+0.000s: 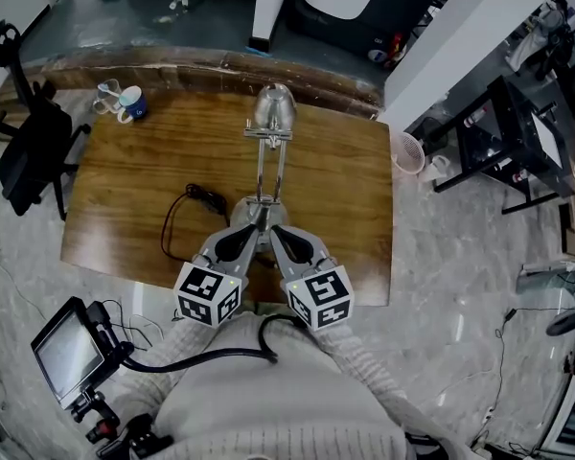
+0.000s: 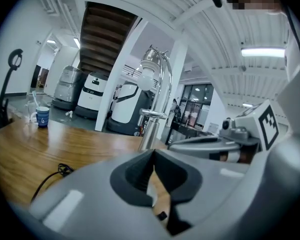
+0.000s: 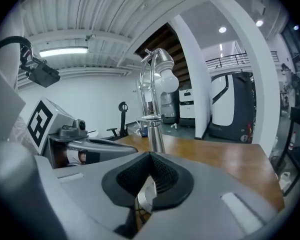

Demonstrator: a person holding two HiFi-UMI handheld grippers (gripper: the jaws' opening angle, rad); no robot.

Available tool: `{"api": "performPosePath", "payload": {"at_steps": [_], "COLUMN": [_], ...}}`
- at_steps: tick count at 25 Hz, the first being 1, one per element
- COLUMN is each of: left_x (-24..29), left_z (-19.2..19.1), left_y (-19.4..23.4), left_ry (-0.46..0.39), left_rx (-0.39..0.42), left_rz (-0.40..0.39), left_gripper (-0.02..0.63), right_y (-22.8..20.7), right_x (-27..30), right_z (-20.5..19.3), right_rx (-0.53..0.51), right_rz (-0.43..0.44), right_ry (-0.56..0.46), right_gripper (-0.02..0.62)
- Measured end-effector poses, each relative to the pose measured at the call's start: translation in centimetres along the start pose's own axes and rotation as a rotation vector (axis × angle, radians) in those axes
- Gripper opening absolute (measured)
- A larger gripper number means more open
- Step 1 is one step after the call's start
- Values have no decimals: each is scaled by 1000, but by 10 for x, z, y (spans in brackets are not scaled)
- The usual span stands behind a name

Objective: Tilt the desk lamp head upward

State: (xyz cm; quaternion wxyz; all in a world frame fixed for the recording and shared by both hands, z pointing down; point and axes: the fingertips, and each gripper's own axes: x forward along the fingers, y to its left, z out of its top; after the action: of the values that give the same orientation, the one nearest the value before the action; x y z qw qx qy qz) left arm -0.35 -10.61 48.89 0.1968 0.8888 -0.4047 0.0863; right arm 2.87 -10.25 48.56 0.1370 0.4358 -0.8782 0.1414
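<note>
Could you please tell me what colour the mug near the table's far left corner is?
The mug is blue; it shows clearest in the head view.

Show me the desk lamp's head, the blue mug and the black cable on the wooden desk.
Silver metal desk lamp head [image 1: 274, 105], head view, on the top of the shade.
Small blue mug [image 1: 132, 103], head view, on its body.
Black power cable [image 1: 207, 198], head view, on its thicker end.

Chrome desk lamp [image 1: 273, 113] — upright on wooden table [image 1: 345, 190].
</note>
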Motion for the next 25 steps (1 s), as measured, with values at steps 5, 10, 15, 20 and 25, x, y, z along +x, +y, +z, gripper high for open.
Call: {"api": "performPosePath", "payload": {"at_steps": [5, 10, 15, 20, 25], "left_x": [2, 3, 3, 3, 5], "left_z": [1, 2, 0, -1, -4], "left_y": [-1, -1, -4, -5, -6], "left_ry": [2, 2, 14, 15, 20], "left_rx": [8, 7, 14, 9, 14], "left_rz": [-5, -5, -13, -13, -16], "left_gripper": [8, 8, 8, 8, 8], "right_y": [-2, 4, 5, 5, 6], "right_x": [3, 5, 7, 7, 7], "right_z": [-1, -1, -1, -3, -5], "right_rx": [9, -14, -21, -15, -19], "right_rz": [3, 21, 31, 32, 35], "right_ry": [5, 13, 17, 23, 31], "right_gripper": [-2, -2, -3, -3, -3]}}
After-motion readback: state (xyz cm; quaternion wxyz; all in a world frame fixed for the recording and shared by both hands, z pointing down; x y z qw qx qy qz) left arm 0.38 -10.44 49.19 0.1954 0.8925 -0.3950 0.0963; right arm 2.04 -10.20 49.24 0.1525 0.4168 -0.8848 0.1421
